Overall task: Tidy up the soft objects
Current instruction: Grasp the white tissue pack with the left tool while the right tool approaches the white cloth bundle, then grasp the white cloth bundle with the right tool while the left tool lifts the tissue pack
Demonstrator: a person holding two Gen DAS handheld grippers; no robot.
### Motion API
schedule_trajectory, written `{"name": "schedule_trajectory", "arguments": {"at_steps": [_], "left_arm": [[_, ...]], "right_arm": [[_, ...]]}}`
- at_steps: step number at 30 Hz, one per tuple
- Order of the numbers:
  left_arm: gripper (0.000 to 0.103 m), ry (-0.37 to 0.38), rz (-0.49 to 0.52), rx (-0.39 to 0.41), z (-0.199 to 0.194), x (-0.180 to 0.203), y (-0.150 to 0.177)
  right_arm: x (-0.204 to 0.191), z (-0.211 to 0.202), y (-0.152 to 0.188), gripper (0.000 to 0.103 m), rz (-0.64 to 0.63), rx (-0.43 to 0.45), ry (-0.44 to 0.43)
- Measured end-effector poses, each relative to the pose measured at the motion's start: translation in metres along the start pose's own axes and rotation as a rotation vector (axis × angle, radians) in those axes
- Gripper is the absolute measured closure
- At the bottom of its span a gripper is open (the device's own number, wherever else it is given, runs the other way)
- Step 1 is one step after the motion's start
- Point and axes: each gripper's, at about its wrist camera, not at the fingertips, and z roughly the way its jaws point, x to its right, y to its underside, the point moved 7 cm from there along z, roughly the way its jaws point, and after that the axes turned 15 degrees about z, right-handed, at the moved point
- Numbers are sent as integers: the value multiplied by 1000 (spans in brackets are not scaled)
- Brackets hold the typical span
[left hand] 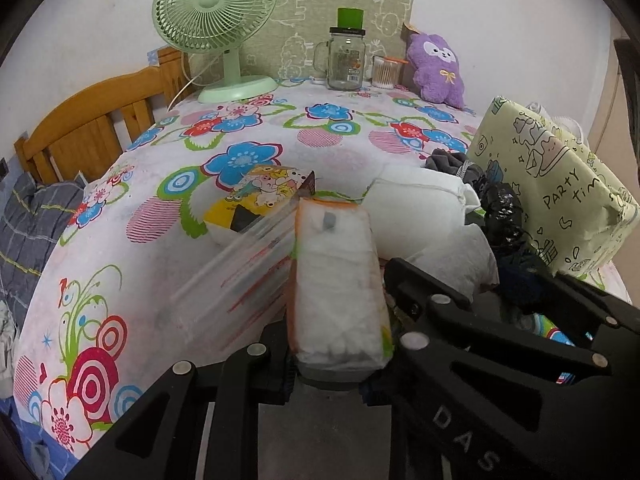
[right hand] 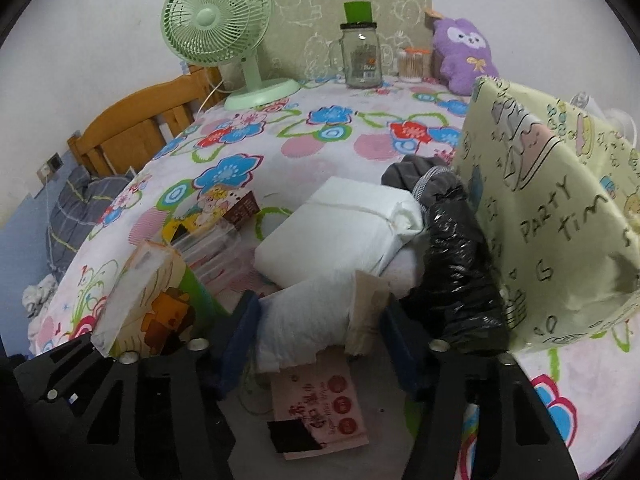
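My left gripper (left hand: 336,312) is shut on a soft tissue pack (left hand: 336,280), white with orange edges, held above the flowered tablecloth (left hand: 120,248); the same pack shows in the right wrist view (right hand: 140,292) at the left. My right gripper (right hand: 316,320) is shut on a white padded pouch (right hand: 308,320) with a beige flap. Beyond it lies a white folded bundle tied with string (right hand: 340,232), also in the left wrist view (left hand: 420,216). A black plastic bag (right hand: 460,276) and a grey cloth (right hand: 416,176) lie to the right. A purple plush (left hand: 436,68) sits at the back.
A yellow-green "Party Time" box (right hand: 560,216) stands at the right. A cartoon-printed packet (left hand: 248,200) and clear sleeves (right hand: 212,252) lie mid-table. A green fan (left hand: 216,20), a glass jar (left hand: 346,60) and a cotton-swab cup (left hand: 386,72) stand at the back. A wooden bed frame (left hand: 92,128) is left.
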Motion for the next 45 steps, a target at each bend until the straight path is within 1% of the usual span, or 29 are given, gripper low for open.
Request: {"name": "schedule_trajectory", "arguments": {"at_steps": [2, 6, 12, 23, 34, 41, 45], "left_arm": [[82, 10, -6, -3, 0, 0, -1], [82, 8, -3, 10, -7, 1, -7], [84, 16, 11, 51, -23, 8, -19], [84, -13, 14, 117, -58, 16, -47], [83, -43, 43, 184, -90, 30, -75], [83, -33, 41, 204, -98, 45, -90], [83, -53, 53, 213, -102, 55, -97]], "right_arm": [[-1, 1, 0, 53, 10, -13, -12], [-3, -5, -4, 66, 7, -2, -6], [-1, -20, -13, 71, 17, 34, -9], [0, -64, -38, 71, 22, 117, -23], [8, -106, -64, 71, 5, 200, -20], [19, -126, -78, 71, -3, 237, -21], [29, -134, -85, 71, -3, 255, -34]]}}
